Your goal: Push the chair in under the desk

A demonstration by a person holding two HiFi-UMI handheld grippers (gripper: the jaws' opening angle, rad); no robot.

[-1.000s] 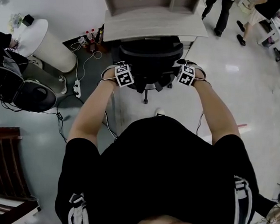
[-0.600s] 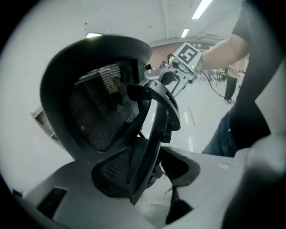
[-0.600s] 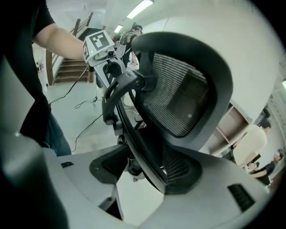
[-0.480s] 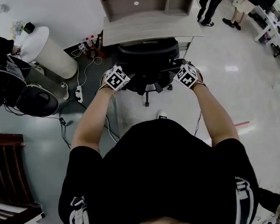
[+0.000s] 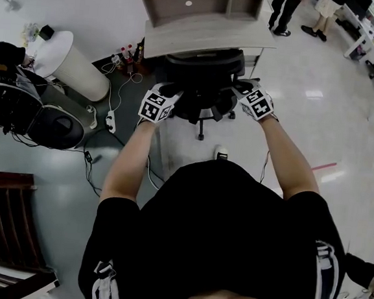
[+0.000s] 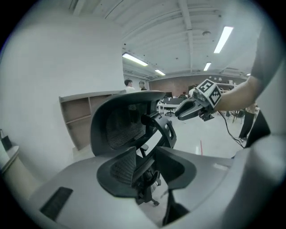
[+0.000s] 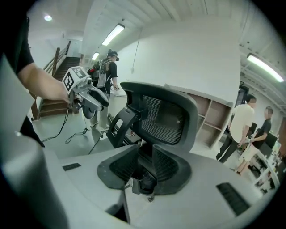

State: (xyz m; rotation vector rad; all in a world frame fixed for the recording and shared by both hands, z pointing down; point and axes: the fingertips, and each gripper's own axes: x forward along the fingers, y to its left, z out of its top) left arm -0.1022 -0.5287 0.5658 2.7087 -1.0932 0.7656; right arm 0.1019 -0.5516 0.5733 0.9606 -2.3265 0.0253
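A black mesh office chair (image 5: 203,72) stands with its back toward me, its seat under the pale wooden desk (image 5: 203,33). My left gripper (image 5: 168,90) is beside the chair back's left corner and my right gripper (image 5: 242,87) beside its right corner. The left gripper view shows the chair back (image 6: 125,123) beyond the left gripper (image 6: 145,156), apart from it. In the right gripper view the chair back (image 7: 163,116) likewise stands beyond the right gripper (image 7: 145,161). Both pairs of jaws are closing, with a gap left and nothing between them.
A white round stand (image 5: 71,64), a power strip with cables (image 5: 111,118) and black gear (image 5: 46,123) lie left of the chair. A dark wooden chair (image 5: 4,227) is at the lower left. People (image 5: 287,11) stand beyond the desk; bare floor with a red mark (image 5: 322,166) is right.
Both grippers have stayed at the chair back's corners while their marker cubes turned a little. The chair and desk have shifted slightly right in the head view.
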